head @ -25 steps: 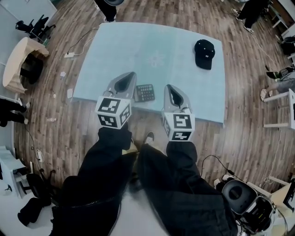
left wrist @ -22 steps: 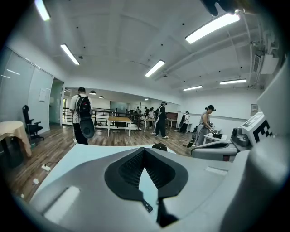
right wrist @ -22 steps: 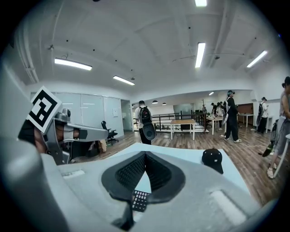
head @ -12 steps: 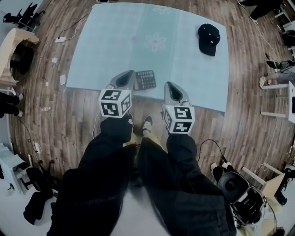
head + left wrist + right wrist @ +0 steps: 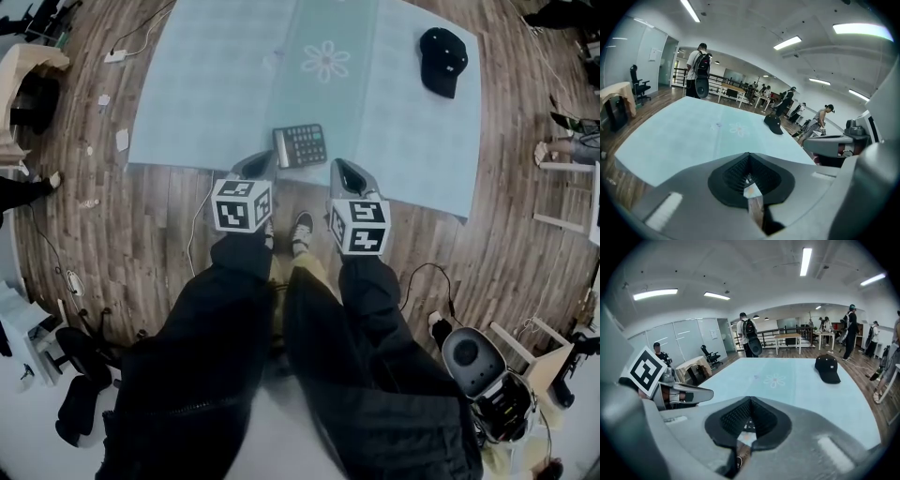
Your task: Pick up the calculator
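Observation:
The dark calculator point(image 5: 300, 145) lies flat at the near edge of the light blue surface point(image 5: 206, 84). In the head view it sits just beyond and between my two grippers. My left gripper point(image 5: 262, 157) hangs to its lower left, jaws shut with nothing between them point(image 5: 749, 161). My right gripper point(image 5: 340, 165) hangs to its lower right, also shut and empty point(image 5: 750, 401). Neither touches the calculator. A few of the calculator's keys point(image 5: 750, 424) show through the slit under the right jaws. Both grippers point down and forward over the surface's near edge.
A black cap point(image 5: 442, 61) lies at the far right of the blue surface, also seen in the right gripper view point(image 5: 828, 368). A flower print point(image 5: 326, 60) marks its middle. Wooden floor point(image 5: 141, 225), cables, chairs and several people surround it. My shoes point(image 5: 300, 230) stand below the grippers.
Both grippers have sunk toward the near edge of the blue surface. The calculator, earlier level with their tips, now shows just beyond them. Both jaws stay shut.

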A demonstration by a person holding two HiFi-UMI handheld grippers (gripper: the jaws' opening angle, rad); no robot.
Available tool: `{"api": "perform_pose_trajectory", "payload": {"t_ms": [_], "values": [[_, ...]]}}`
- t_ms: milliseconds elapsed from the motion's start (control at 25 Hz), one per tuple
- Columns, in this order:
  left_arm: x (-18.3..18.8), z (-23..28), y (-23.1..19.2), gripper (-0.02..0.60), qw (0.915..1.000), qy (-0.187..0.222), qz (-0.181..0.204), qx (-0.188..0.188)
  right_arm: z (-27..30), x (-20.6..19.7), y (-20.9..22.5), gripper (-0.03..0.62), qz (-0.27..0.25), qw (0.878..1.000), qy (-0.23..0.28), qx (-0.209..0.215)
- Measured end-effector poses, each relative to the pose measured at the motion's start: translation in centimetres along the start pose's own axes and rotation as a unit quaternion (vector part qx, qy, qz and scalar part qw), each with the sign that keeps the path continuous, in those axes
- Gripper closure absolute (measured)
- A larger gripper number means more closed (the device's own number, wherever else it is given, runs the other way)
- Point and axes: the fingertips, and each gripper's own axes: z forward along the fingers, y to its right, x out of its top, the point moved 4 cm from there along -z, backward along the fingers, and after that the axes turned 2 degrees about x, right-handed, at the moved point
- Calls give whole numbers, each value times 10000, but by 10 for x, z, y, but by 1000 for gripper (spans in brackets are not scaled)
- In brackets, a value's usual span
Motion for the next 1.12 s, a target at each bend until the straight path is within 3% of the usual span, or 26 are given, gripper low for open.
{"api": "perform_pose_trajectory", "payload": {"t_ms": [320,640,1120], "values": [[-41,32,-20,584,9977,-626,-261,19,26,-21,-6,592,3,9989,-445,113],[-59,55,-37,584,9942,-1014,-346,129,54,-33,-4,592,32,9968,-770,224],[-79,81,-47,488,9885,-1416,-505,177,68,-39,12,592,134,9954,-937,179]]}}
